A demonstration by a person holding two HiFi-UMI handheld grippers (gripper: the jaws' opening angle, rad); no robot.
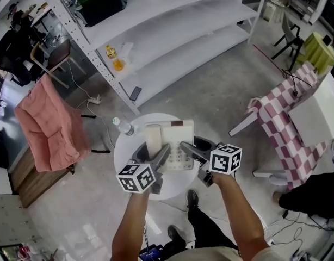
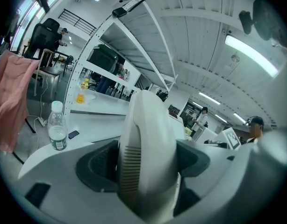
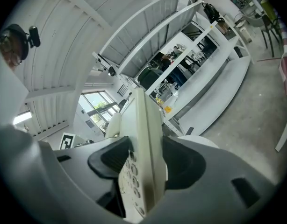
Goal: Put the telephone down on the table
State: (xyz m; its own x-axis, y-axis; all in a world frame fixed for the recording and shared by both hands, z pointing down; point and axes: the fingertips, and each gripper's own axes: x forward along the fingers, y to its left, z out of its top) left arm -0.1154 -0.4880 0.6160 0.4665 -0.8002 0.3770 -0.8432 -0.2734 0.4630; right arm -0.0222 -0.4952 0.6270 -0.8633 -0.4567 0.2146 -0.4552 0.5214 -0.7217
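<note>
Head view: the telephone [image 1: 169, 141] is held over the table [image 1: 126, 156] by the left gripper [image 1: 160, 159] and the right gripper [image 1: 187, 148].

Left gripper view: the jaws are clamped on the handset [image 2: 146, 148].

Right gripper view: the jaws are pinched on the telephone's keypad edge [image 3: 139, 171].

Lowering is judged in hand. A level descent onto the table, then release, is called for.

Honestly, I can't read a single word or number on any of my feeds. The clear plastic water bottle [image 2: 56, 127] has a green-and-white label, but the print's way too small to make out. The keys on the cream plastic telephone [image 3: 143, 143] are too blurry for digits. The black-and-white marker cubes [image 1: 136, 177] only show square patterns, no letters.
</note>
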